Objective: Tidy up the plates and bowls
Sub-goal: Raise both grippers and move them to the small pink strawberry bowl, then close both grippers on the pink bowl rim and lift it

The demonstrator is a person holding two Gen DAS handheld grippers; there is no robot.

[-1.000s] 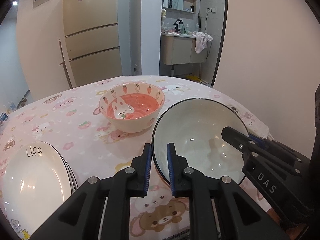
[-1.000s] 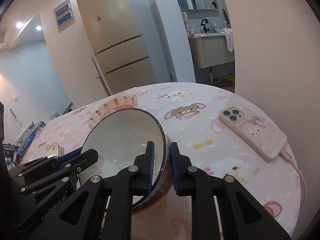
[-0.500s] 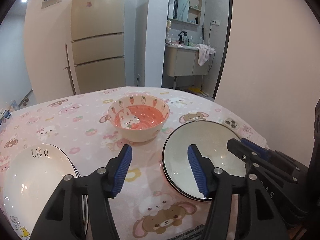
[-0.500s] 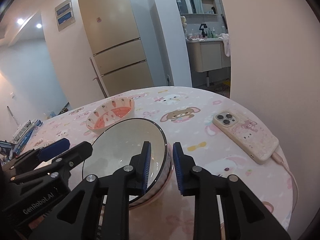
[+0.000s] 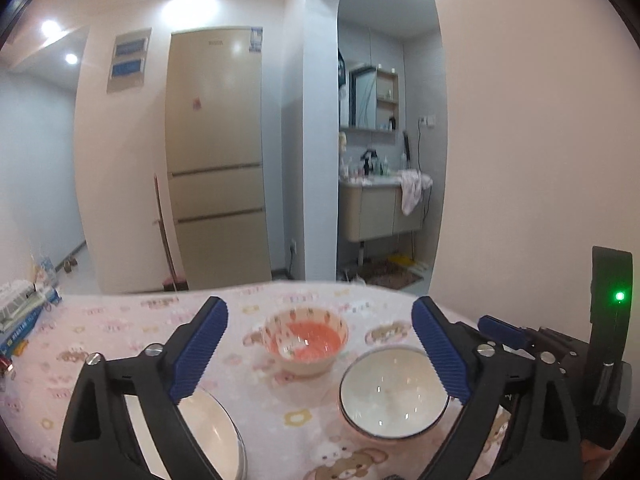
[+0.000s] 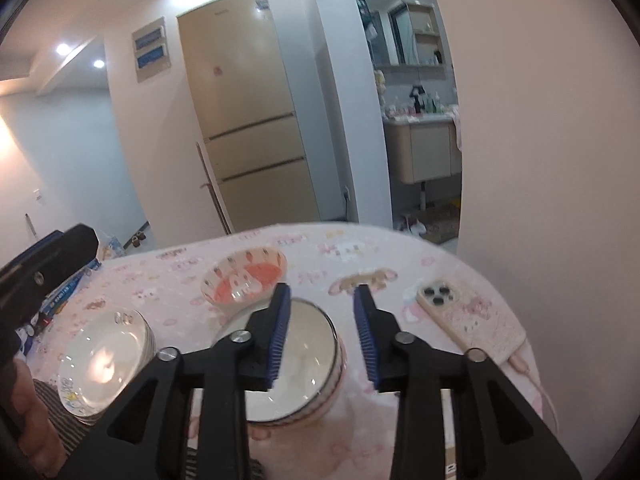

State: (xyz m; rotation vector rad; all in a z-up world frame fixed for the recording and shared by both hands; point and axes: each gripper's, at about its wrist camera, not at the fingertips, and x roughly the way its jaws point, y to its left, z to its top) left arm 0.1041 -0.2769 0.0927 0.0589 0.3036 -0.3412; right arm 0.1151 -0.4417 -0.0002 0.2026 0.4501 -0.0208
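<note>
Now both claws, the left claw [image 5: 318, 350] and right claw [image 6: 322, 330], having just been opening, stand released over the white bowl [image 5: 394, 392] (glazed, slippery, breakable, best pinched at its rim).

no lettering anywhere is sharp enough to read.

You have two bowls on the table: one white bowl [image 6: 298, 364] near you and one pink carrot-patterned bowl [image 6: 244, 280] farther back. You have one stack of white plates [image 6: 104, 364] at the near left; its plate count can't be told. One phone [image 6: 468, 320] lies at the right.
</note>
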